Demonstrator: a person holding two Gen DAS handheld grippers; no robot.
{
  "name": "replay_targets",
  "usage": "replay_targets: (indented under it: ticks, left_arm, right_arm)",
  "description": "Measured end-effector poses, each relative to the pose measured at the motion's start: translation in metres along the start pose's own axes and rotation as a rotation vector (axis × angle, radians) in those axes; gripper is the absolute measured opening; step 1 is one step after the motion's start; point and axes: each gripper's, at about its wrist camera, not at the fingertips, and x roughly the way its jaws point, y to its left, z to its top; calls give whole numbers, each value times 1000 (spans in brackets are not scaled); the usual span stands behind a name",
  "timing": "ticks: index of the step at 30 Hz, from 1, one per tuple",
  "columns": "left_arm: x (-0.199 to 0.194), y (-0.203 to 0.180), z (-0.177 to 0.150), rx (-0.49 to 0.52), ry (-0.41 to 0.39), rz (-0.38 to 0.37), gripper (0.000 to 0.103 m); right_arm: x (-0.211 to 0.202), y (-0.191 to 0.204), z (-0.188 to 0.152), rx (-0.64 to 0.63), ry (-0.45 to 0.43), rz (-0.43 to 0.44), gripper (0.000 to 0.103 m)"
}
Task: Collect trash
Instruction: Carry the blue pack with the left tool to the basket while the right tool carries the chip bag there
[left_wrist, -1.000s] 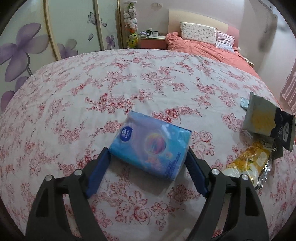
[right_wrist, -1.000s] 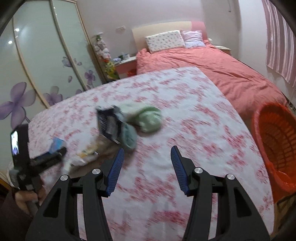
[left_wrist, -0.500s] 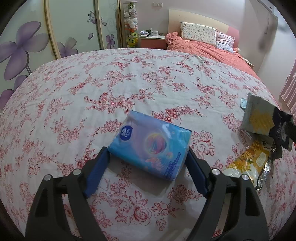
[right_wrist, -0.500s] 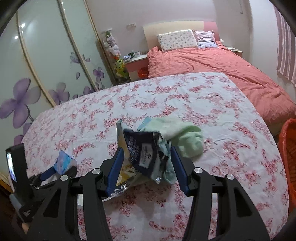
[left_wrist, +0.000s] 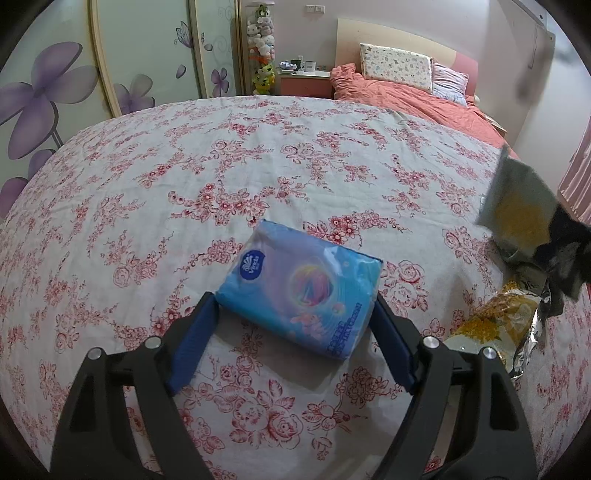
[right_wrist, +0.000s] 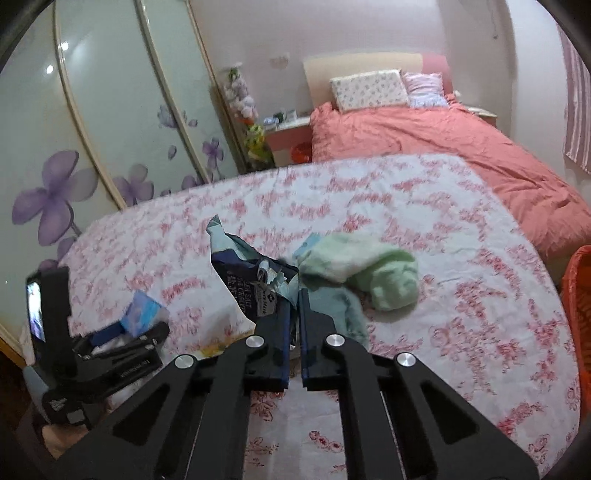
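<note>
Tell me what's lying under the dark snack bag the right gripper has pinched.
Under the dark snack bag a yellow wrapper lies on the floral cover, and teal cloth shows beside it. Whatever sits directly beneath the bag is hidden.

The white bed sheet (left_wrist: 258, 155) carries a red rose print. The soft rectangular tissue pack (left_wrist: 299, 299) is light blue with a dark blue round logo and a pink-rainbow swirl. The crumpled foil snack wrapper (left_wrist: 495, 325) is yellow and silver; the torn bag (right_wrist: 255, 288) is dark navy with white lettering. The fluffy cloth (right_wrist: 365, 269) is pale green. The tool fingers (left_wrist: 195, 347) are black with blue pads. The plastic basket (right_wrist: 578, 317) is orange.
</note>
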Motion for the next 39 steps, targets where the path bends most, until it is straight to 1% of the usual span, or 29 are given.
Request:
replay_targets:
  ticks: [2,5,7,12,14,15,17,20,24,28,34,39]
  left_arm:
    - [0,0,0,-1,0,-1,79]
    - [0,-1,0,-1,0,0,79]
    - [0,-1,0,-1,-1,-1,79]
    - [0,-2,1,-2,-7,-7,79]
    - [1,-4,2,1,-8,-12,78]
    - [1,-4,2,3,-7,-10,78]
    - [2,-5,3,8,-5,-6,78]
    - [3,-5,3,13,-5,-2,77]
    - [1,-4,4,8,-11,-25,77]
    - [-6,-7,5,17,-36,-38,76]
    - [-31,-17,10,41,-91,-63,76]
    - [-63,-41,12,74,-145,-111,76]
  right_arm:
    - [-10,-6,3,18,-34,-17,3]
    - [-27,-22,5,66,-92,-72,3]
    - [-35,-34,5,95,-112,-118,3]
    - [-52,-59,-5,138,-149,-239,3]
    - [-57,-73,-9,170,-162,-308,3]
    - [-56,-79,-12,183,-161,-347,3]
    - [-50,-90,-17,201,-138,-386,3]
    - [-41,-106,-26,245,-83,-381,3]
    - [-39,-109,-31,252,-70,-359,3]
    - [-46,-111,-29,260,-84,-341,3]
    - [-60,-112,-26,277,-115,-321,3]
    - [-79,-116,-23,293,-160,-307,3]
